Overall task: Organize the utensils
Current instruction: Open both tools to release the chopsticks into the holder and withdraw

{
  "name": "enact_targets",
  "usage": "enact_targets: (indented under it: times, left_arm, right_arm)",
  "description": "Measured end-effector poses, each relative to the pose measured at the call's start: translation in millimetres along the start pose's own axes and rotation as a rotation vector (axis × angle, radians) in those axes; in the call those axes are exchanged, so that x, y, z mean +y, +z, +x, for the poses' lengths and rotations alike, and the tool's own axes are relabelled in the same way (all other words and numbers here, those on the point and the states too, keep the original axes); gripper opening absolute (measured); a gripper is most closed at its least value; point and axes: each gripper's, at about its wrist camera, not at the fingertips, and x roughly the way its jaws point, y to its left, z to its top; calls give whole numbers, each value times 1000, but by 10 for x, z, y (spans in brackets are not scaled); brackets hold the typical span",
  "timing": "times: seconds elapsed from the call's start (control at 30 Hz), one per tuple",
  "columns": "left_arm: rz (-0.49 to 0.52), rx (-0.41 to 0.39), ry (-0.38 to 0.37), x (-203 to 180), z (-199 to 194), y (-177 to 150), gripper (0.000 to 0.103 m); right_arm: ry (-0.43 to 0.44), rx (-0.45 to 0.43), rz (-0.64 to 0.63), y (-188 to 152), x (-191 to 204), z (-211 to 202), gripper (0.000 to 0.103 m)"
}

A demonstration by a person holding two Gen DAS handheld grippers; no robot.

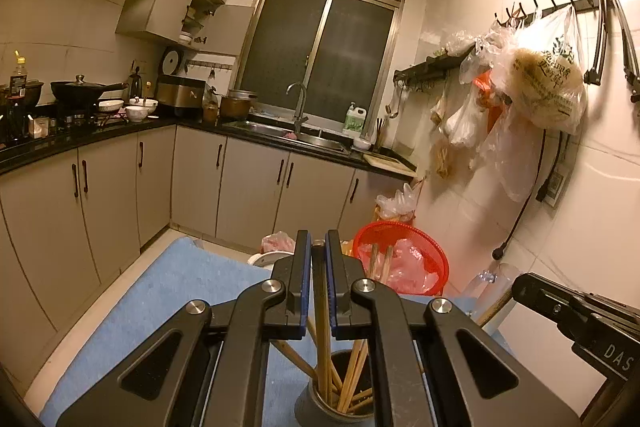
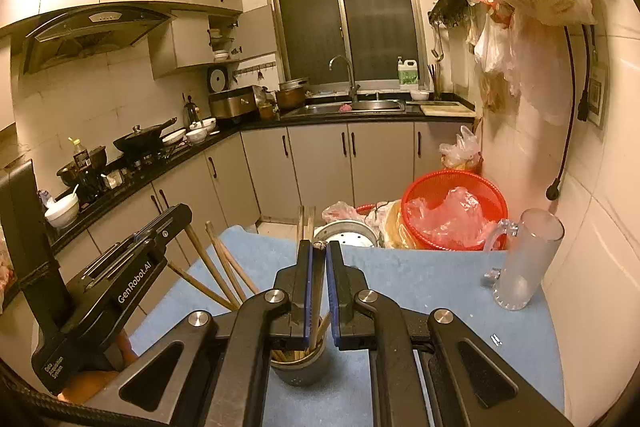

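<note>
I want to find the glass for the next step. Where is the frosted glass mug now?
In the right wrist view the frosted glass mug stands upright at the right edge of the blue cloth, near the white tiled wall, just in front of the red plastic basket.

Both fisheye views look forward and slightly down along their own hand-held gripper's fingers, close above the blue-covered desk (image 1: 160, 291). Each faces the window (image 1: 320, 51) at upper centre. Both share the chopstick cup (image 2: 300, 363) at bottom centre and the red basket (image 1: 404, 255).
</note>
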Motion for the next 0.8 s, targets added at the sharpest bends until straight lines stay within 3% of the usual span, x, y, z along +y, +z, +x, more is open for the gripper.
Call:
enact_targets:
  times: [0.43, 0.5, 0.6, 0.73, 0.8]
  left_arm:
    - [13, 51, 31, -12, -12, -129, 7]
    - [21, 49, 35, -36, -50, -132, 11]
    - [24, 38, 36, -54, -136, -132, 30]
    - [34, 23, 47, -62, -275, -124, 31]
    - [42, 17, 55, -65, -356, -118, 31]
  right_arm:
    - [-6, 9, 22, -68, -49, -100, 11]
    - [-6, 1, 27, -64, -48, -162, 20]
    - [-8, -13, 31, -67, -47, -255, 27]
    - [-5, -21, 38, -91, -37, -383, 31]
    - [-4, -28, 46, -111, -33, -455, 42]
